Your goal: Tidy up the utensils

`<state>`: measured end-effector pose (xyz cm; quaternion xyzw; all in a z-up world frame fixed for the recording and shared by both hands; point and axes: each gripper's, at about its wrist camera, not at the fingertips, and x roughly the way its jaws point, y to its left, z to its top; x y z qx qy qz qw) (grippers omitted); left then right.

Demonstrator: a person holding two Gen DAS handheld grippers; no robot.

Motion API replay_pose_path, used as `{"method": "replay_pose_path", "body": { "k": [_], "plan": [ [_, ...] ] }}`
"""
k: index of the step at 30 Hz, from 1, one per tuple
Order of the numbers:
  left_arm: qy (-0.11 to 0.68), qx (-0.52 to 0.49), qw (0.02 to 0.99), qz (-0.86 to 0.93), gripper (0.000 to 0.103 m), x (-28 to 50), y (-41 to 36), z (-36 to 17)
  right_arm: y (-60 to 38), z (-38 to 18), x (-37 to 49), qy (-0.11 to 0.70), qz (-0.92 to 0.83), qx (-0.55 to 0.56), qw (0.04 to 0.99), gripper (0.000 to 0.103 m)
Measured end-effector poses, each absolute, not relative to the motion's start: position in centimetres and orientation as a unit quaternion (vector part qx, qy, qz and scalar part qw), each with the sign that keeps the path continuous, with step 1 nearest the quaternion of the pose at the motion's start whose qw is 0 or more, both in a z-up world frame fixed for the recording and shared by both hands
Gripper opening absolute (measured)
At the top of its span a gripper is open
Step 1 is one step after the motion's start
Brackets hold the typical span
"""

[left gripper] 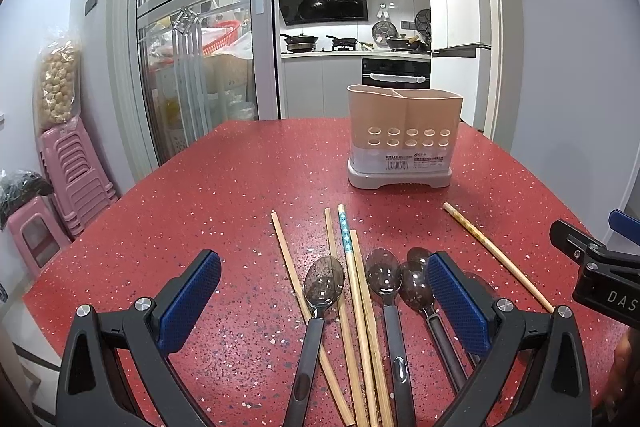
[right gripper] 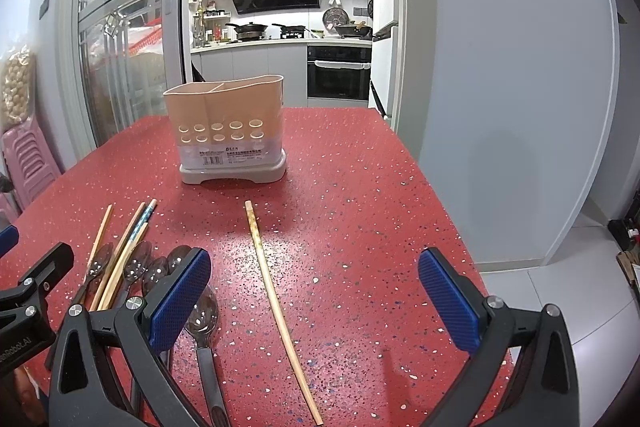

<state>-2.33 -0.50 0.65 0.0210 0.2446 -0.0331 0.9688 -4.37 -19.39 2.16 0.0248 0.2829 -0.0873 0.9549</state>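
Observation:
A beige two-compartment utensil holder point(left gripper: 404, 135) point(right gripper: 226, 131) stands upright on the red speckled table point(left gripper: 200, 219) point(right gripper: 352, 187), with nothing showing above its rim. Several bamboo chopsticks point(left gripper: 360, 307) point(right gripper: 120, 263) and several dark-handled clear spoons point(left gripper: 323, 283) point(right gripper: 202, 315) lie side by side near the front edge. One chopstick point(left gripper: 500, 259) point(right gripper: 276, 299) lies apart on the right. My left gripper point(left gripper: 324, 301) hovers open above the spoons and chopsticks. My right gripper point(right gripper: 314, 297) hovers open over the lone chopstick. Neither holds anything.
Stacked pink plastic stools point(left gripper: 68, 179) and a bag of round nuts point(left gripper: 56, 83) stand left of the table by a glass sliding door point(left gripper: 192, 39). A kitchen with stove and oven point(right gripper: 338, 73) lies behind. A grey wall point(right gripper: 512, 87) runs past the table's right edge.

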Motion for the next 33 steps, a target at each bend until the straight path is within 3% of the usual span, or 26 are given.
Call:
{"method": "replay_pose_path", "body": {
  "k": [33],
  "plan": [
    [0.240,0.020,0.970,-0.032,0.103,-2.46,-0.26,0.98,-19.33,2.42,-4.67,0.278,-0.088,0.026,0.956,0.103]
  ]
}}
